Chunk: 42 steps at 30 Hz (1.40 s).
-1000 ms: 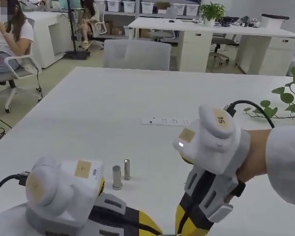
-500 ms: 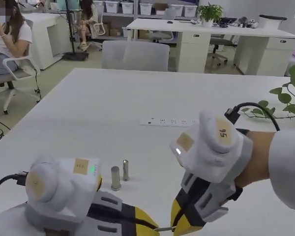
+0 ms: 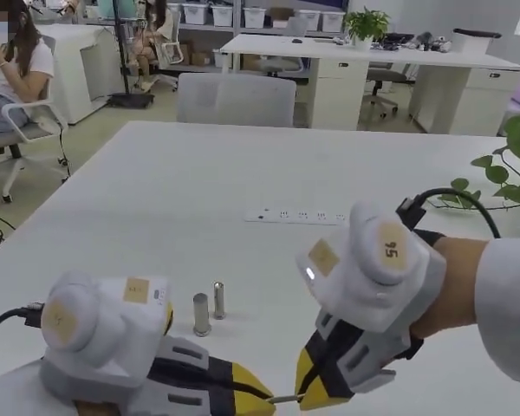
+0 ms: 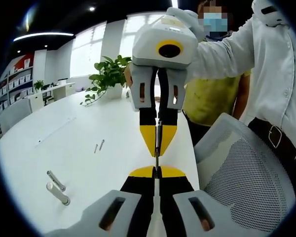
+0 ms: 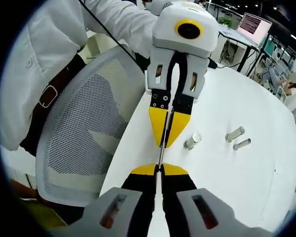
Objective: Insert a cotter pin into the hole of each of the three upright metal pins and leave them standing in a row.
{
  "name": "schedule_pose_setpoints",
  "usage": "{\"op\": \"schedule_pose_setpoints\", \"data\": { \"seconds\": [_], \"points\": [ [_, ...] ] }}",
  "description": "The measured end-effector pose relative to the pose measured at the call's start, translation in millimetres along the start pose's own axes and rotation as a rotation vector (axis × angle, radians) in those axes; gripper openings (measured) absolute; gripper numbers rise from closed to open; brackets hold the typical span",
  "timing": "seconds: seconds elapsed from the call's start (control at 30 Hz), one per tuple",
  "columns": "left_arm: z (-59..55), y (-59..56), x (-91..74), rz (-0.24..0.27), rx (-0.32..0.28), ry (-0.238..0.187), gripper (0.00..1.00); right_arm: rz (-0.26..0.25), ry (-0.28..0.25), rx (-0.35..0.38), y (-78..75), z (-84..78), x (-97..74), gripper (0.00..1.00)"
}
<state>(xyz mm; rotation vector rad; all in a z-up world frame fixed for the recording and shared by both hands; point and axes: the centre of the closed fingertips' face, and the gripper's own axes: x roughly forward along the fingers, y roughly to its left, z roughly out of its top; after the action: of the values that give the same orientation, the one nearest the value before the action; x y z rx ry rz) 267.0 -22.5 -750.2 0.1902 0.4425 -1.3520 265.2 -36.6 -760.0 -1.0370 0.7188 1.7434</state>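
Cotter pin point(image 3: 283, 399), clamped between left tongs point(image 4: 156, 171), right tongs point(image 5: 159, 168), above table point(image 3: 243, 182)

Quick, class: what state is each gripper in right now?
Left gripper: closed on one end of the cotter pin.
Right gripper: closed on the other end of it.

We get bright, even light from ceiling lights point(image 4: 34, 35), soft desk point(image 3: 243, 173) shadows, and fisheye-bent edges.

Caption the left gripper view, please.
Left gripper and right gripper, tip to tip, pinch one thin pin above the white table.
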Motion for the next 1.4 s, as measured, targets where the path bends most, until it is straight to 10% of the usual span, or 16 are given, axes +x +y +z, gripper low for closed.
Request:
{"op": "schedule_pose_setpoints", "data": {
  "seconds": [1.4],
  "points": [
    [-4.1, -4.0, 1.6, -0.004, 0.023, 0.036, 0.0, 0.012, -0.014, 0.063, 3.3, 2.6, 0.5, 0.04]
  ]
}}
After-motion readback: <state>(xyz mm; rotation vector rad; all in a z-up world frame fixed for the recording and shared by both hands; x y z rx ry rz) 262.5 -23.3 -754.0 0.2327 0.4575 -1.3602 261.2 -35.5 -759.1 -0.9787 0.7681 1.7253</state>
